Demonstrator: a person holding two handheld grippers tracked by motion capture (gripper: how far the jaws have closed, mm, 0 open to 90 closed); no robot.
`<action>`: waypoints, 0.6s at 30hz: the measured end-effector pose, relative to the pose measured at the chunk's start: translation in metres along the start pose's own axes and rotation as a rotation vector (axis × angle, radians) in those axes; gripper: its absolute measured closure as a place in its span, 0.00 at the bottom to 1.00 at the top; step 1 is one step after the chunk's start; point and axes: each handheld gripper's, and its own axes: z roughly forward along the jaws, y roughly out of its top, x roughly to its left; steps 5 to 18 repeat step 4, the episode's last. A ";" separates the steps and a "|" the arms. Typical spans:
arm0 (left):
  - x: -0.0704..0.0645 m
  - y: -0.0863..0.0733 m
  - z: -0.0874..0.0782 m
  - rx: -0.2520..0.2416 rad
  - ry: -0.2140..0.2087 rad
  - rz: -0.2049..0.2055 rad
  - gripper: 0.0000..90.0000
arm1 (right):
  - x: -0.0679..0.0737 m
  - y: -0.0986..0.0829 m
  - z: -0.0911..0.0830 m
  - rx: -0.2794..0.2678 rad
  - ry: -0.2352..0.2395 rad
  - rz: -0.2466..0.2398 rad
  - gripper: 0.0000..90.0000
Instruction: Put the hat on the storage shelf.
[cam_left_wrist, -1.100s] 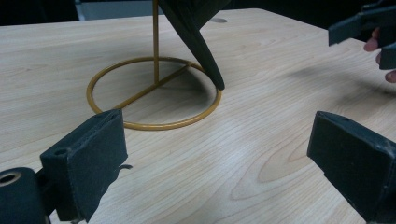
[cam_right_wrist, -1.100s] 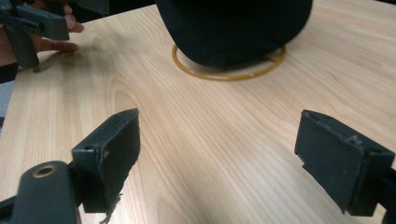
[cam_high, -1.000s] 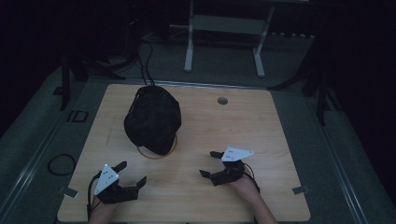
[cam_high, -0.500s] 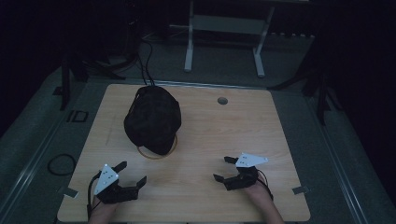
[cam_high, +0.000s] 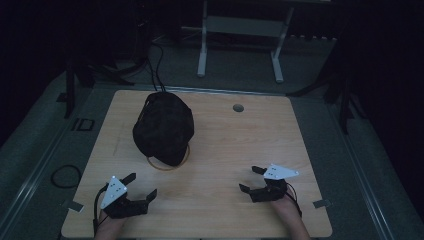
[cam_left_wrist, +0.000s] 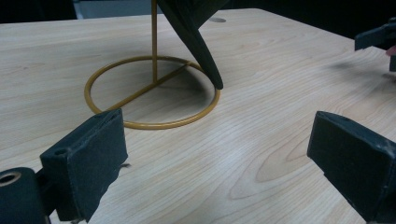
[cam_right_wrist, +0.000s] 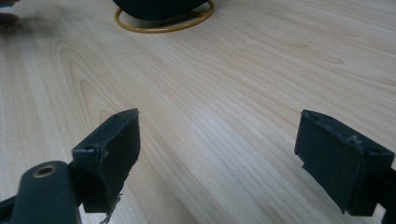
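- Pale wood-grain table (cam_high: 220, 140): rectangular top with rounded corners; a small round grommet hole (cam_high: 238, 107) sits near the far edge, right of centre.
- Black cap (cam_high: 164, 127): hangs on a stand in the far-left quarter of the table, crown toward the far edge, brim pointing down toward the near edge. In the left gripper view the brim tip (cam_left_wrist: 205, 56) hangs just above the stand's ring; whether it touches the ring cannot be told.
- Brass-coloured wire stand (cam_left_wrist: 152, 91): a flat ring base lying on the table, a straight bar across it and a thin upright rod rising from that bar into the cap. In the high view only the near arc of the ring (cam_high: 167, 164) peeks out under the cap. Inside the ring lies bare table.
- Left gripper (cam_high: 136, 189): rests at the near-left corner of the table, held by a hand coming over the near edge; jaws spread wide apart with bare wood between them, aimed toward the stand, near it but not touching.
- Right gripper (cam_high: 251, 179): rests toward the near-right corner, well apart from the cap and stand; jaws spread wide, holding nothing, bare table between them. Its own view shows the ring and the cap's underside far off at the top edge.
- Cables (cam_high: 159, 65): dark leads run off the far edge behind the cap to the floor.
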 end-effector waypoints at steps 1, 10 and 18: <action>0.000 0.000 0.000 -0.001 -0.002 -0.003 0.06 | 0.000 0.001 -0.001 -0.004 -0.003 0.005 0.16; 0.000 0.000 0.000 -0.004 -0.003 -0.002 0.06 | -0.001 0.001 -0.001 -0.010 -0.009 0.005 0.16; 0.000 0.000 0.000 -0.004 -0.003 -0.002 0.06 | -0.001 0.001 -0.001 -0.010 -0.009 0.005 0.16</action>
